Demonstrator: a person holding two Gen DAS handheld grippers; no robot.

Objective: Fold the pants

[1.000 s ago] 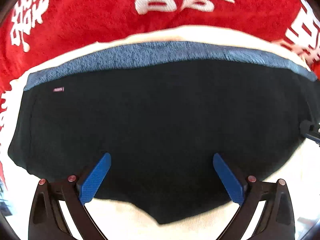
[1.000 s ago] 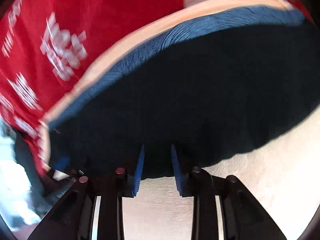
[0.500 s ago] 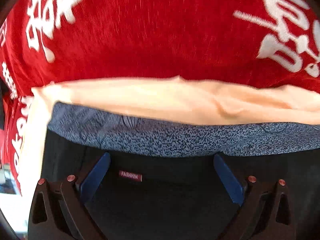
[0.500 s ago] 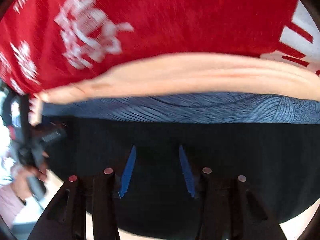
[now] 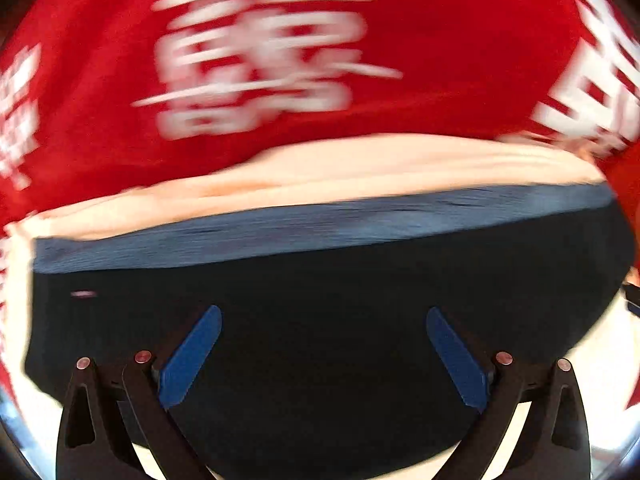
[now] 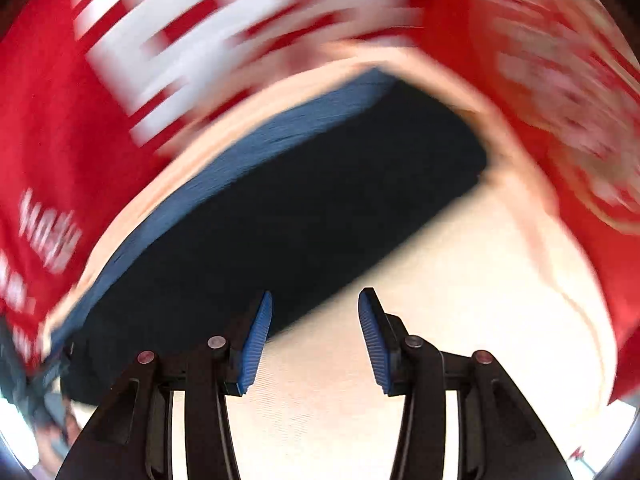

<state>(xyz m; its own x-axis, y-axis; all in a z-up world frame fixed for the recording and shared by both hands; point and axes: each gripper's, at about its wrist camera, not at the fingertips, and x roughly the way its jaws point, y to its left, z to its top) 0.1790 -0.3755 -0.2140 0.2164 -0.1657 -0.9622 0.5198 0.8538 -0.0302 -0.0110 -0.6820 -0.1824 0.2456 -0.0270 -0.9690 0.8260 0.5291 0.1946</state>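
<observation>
A cream cloth (image 5: 360,168) lies on a red cover (image 5: 460,40) with white letters. Dark pants (image 5: 320,300) lie on the cloth.

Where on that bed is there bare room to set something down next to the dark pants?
The widest free patch is the cream sheet just ahead of the right tongs, between the pants and the red blanket. Behind the waistband only a narrow cream strip shows. Under the left tongs, pants cover nearly everything.

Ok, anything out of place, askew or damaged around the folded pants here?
Nothing stands out. The dark pants lie folded flat on the cream cloth, blue waistband straight along the far edge. Both the left gripper and right gripper are open and empty. Motion blur hides fine detail.
</observation>
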